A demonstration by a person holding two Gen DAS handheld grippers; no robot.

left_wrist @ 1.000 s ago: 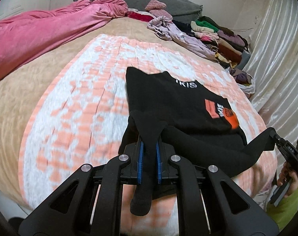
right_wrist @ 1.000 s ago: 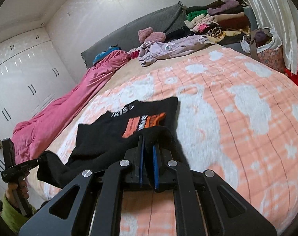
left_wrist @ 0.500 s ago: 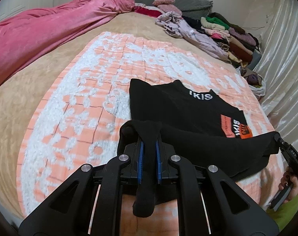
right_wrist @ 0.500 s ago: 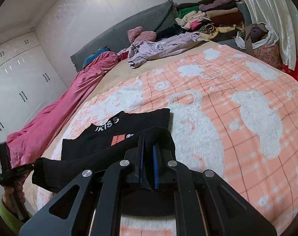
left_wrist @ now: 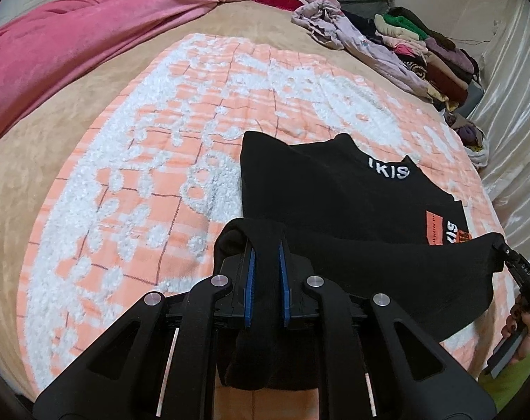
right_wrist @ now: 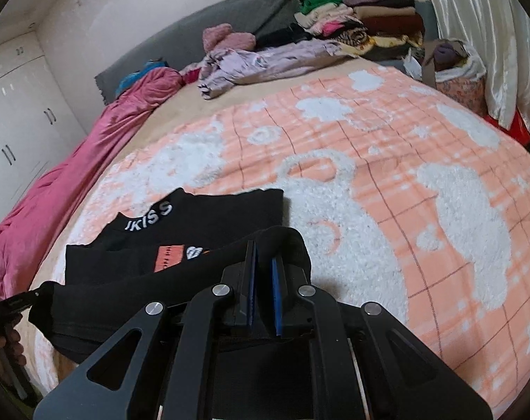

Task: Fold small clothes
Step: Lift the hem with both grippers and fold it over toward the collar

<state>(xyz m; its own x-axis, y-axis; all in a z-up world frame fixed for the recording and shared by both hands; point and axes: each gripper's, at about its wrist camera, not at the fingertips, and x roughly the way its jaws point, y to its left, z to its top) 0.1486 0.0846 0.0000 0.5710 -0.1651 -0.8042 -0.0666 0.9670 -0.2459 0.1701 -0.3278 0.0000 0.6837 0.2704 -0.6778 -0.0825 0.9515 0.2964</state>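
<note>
your left gripper (left_wrist: 265,262) clamps black shirt (left_wrist: 335,189) hem | your right gripper (right_wrist: 263,269) clamps the other corner | hem lifted over shirt body lying on orange-white blanket (left_wrist: 160,140)

Bed (left_wrist: 37,161) w/ peach blanket (left_wrist: 202,112), black top (left_wrist: 328,189)

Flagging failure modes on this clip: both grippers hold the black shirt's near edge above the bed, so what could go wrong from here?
1. The left gripper and right gripper each pinch only a small bunch of the black shirt; a corner could slip out mid-fold.
2. The lifted hem sags between them, so the fold may land crooked or creased.
3. The fuzzy orange blanket might drag the lower layer askew.
</note>
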